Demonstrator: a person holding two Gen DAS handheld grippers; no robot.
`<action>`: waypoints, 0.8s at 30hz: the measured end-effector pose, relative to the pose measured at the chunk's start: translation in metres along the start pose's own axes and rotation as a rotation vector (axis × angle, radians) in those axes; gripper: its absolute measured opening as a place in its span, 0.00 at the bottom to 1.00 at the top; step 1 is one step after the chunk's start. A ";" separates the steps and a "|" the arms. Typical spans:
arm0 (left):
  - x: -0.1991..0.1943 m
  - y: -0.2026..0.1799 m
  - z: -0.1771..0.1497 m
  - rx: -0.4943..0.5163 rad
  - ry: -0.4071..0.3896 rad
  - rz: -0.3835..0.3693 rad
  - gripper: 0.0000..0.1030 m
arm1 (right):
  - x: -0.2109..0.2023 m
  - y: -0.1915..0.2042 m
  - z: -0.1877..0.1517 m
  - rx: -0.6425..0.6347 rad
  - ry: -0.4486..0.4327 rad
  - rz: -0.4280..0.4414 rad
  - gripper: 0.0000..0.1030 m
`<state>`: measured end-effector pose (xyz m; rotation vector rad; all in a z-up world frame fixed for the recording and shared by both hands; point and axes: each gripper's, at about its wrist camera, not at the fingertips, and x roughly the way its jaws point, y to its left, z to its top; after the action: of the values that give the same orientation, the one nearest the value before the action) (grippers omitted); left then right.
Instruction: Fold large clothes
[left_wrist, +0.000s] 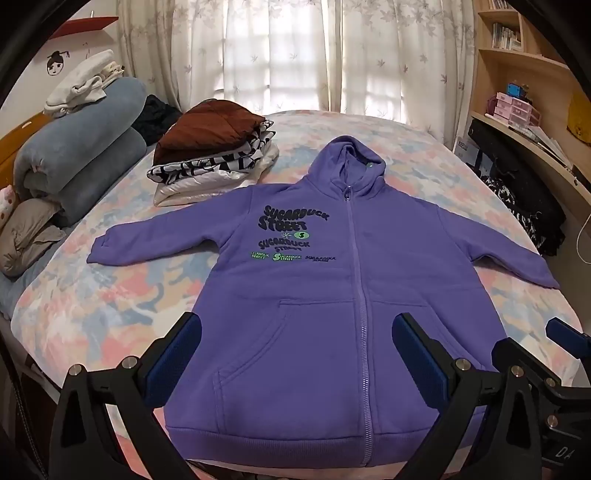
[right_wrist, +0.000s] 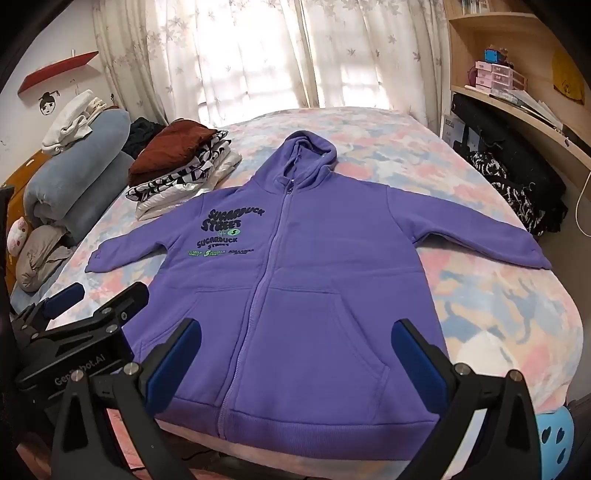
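Observation:
A purple zip hoodie with dark "Sugarduck Street" print lies flat and face up on the bed, hood far, hem near, both sleeves spread out. It also shows in the right wrist view. My left gripper is open and empty, hovering above the hoodie's lower left half near the hem. My right gripper is open and empty above the lower right half. The left gripper's body shows at the left of the right wrist view; the right gripper's finger shows at the right edge of the left wrist view.
A stack of folded clothes sits at the far left of the pastel bed. Rolled blue blankets and pillows lie along the left edge. A desk with shelves and dark clothes stands at the right. Curtains hang behind.

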<state>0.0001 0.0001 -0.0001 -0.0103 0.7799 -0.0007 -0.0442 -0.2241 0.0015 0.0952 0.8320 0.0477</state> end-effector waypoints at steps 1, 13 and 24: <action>0.000 0.000 0.000 0.000 0.001 0.001 0.99 | 0.000 0.000 0.000 0.002 0.002 0.002 1.00; 0.003 -0.002 0.000 0.014 0.027 -0.013 0.99 | 0.001 0.003 0.000 0.000 0.009 -0.004 1.00; -0.002 -0.003 -0.003 0.025 0.008 -0.012 0.99 | 0.008 0.000 0.000 0.025 0.020 -0.002 1.00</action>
<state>-0.0035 -0.0033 -0.0014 0.0083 0.7881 -0.0219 -0.0393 -0.2232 -0.0043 0.1177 0.8525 0.0362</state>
